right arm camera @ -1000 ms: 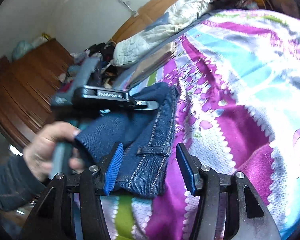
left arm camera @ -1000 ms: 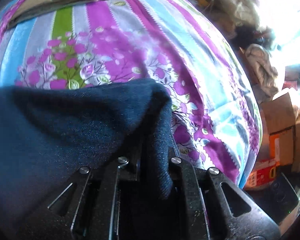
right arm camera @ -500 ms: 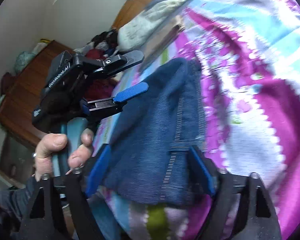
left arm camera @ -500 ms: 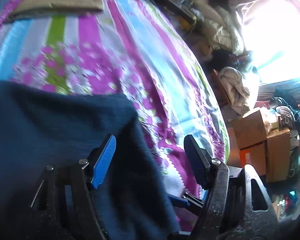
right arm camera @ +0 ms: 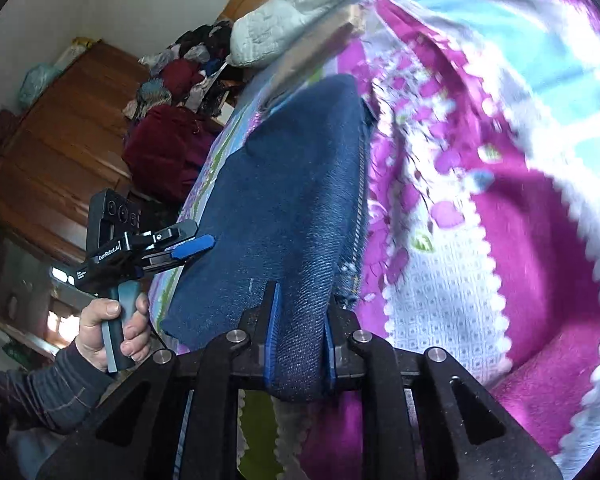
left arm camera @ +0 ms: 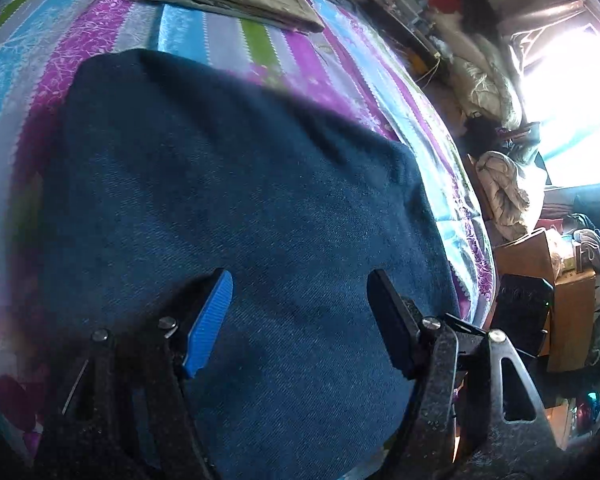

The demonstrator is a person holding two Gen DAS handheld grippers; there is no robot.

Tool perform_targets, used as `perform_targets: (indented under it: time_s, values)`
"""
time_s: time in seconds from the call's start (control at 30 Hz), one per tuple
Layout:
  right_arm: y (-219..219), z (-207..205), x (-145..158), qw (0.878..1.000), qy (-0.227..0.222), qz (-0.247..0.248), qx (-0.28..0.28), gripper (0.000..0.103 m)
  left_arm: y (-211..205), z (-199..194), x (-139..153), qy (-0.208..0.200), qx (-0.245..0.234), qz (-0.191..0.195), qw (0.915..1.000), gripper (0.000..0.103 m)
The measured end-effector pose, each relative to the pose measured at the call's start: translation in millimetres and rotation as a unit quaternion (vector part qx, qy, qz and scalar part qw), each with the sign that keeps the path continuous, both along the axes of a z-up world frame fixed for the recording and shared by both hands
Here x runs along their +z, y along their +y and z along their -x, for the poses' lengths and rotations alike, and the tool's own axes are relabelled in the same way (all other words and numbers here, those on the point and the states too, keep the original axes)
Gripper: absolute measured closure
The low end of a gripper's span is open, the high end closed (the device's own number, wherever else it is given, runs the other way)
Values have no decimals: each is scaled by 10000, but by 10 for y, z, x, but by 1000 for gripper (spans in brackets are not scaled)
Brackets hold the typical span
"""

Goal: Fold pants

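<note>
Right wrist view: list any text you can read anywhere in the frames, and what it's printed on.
"GenRobot.AI": white print on the side of the left gripper, seen in the right wrist view.
Below it, a smaller white label on the same gripper body: too small to read.
Left wrist view: no readable text; the boxes by the bed are too blurred and glare-washed to show any.

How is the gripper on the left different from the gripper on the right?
The left gripper stands open, its jaws spread above the folded dark blue denim pants and gripping nothing. The right gripper is shut, pinching the near edge of the pants. In the right wrist view the left gripper hangs beside the pants. Both are black with blue finger pads.
</note>
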State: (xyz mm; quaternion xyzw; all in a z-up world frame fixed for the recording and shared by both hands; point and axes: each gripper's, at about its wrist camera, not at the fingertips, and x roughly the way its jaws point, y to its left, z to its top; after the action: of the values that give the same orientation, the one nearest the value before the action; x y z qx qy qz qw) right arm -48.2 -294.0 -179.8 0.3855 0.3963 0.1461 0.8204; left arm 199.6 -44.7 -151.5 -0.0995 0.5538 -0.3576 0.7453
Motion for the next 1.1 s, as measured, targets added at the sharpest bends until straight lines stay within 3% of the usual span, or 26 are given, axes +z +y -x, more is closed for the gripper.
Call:
perform_targets:
  time_s: [0.1,0.17,0.23,0.3,0.4,0.47,0.5,0.57,0.6,0.63,0.67,0.7,0.73,0.8,0.87,0.9,0.93,1.03,1.1]
  values:
    - [46,-136,103,9990,84,272,342,76,129,80,-3,-120,-81,49,9999,31]
    - [-26,-193,268,9920,215,1197,350,69,216,112,-133,-65,-253,10,9997,33]
    - [-238,-208,554,9838,70,1791,-56,67,362,161,-137,-121,-264,219,9993,35]
    - [-410,-427,801,9827,-317,1805,-270,64,456,193,-145,-56,-218,414,9989,35]
    - [-285,-1193,768,9875,-733,1303,494,64,495,250,-183,-84,-136,621,9979,35]
    - [-166,-1711,470,9879,-447,1062,1037,64,549,307,-204,-137,-96,677,9976,35]
    - [-137,-1936,283,9843,-105,1317,1168,65,554,339,-205,-163,-107,683,9975,35]
    - [-246,-2094,81,9821,187,1495,1134,103,592,429,-202,-190,-185,712,9971,35]
    - [-412,-2063,103,9870,238,1313,890,103,644,491,-202,-181,-239,728,9969,35]
    - [-579,-1977,181,9892,140,1320,616,97,720,541,-189,-173,-305,770,9964,35]
    - [-728,-1855,277,9876,141,1531,326,69,803,585,-159,-170,-349,807,9960,35]
    - [-861,-1730,308,9879,184,1531,166,57,904,601,-125,-103,-345,902,9953,35]
    - [-997,-1586,318,9909,289,1312,87,51,996,567,-104,-4,-274,1001,9946,35]
    - [-1157,-1270,197,9963,595,567,253,51,1156,445,-59,138,-52,1123,9936,32]
    - [-1257,-1106,24,9946,945,-137,412,49,1259,288,-36,25,125,1263,9919,29]
    - [-1203,-987,-48,9922,1041,-465,502,49,1304,161,-50,-45,594,1239,9905,29]
    - [-1147,-929,-134,9890,1092,-780,627,49,1322,23,-94,45,695,1405,9876,29]
    - [-881,-949,-389,9817,1173,-1187,918,49,1215,-286,-286,332,645,1554,9852,29]
    - [-710,-1103,-577,9796,1321,-1088,1056,49,1069,-484,-431,614,447,1598,9842,29]
